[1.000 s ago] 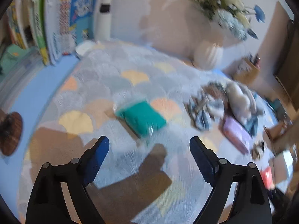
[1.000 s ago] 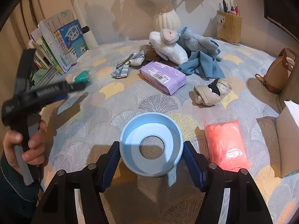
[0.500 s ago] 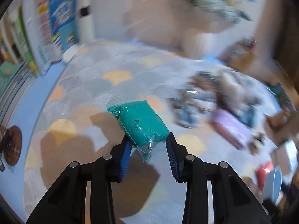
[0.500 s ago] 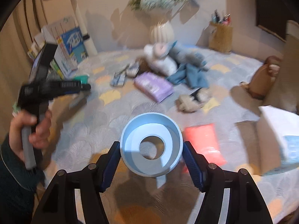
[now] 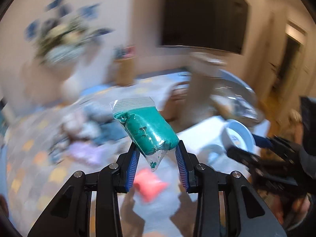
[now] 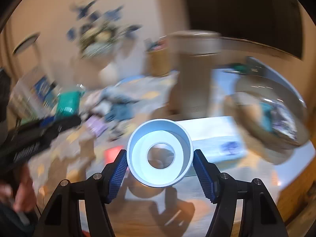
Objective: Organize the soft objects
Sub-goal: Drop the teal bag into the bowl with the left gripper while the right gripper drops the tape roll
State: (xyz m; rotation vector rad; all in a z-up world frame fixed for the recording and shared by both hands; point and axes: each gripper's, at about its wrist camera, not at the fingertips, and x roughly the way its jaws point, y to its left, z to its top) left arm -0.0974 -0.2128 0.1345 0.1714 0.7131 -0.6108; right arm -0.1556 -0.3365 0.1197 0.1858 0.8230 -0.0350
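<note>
My left gripper [image 5: 157,156] is shut on a clear zip bag of teal putty [image 5: 147,131] and holds it in the air above the patterned cloth. My right gripper [image 6: 160,163] is shut on a pale blue ring-shaped roll [image 6: 160,156], also lifted. The roll and right gripper show at the right of the left wrist view [image 5: 238,138]. The teal bag shows blurred at the left of the right wrist view [image 6: 68,102]. A pink putty bag [image 5: 150,185] lies on the cloth below the left gripper. A blurred pile of plush toys and cloths [image 5: 88,126] lies at the left.
A white box [image 6: 215,140] sits behind the roll, with a tall brown box [image 6: 194,79] beyond it. A round clear basket [image 6: 270,114] with things in it stands at the right. A vase of flowers [image 5: 65,45] and a pen holder [image 5: 125,69] stand at the back.
My left gripper closed on the teal bag, lifted it off the cloth and swung right. My right gripper, still holding the roll, also swung right toward the white box and basket.
</note>
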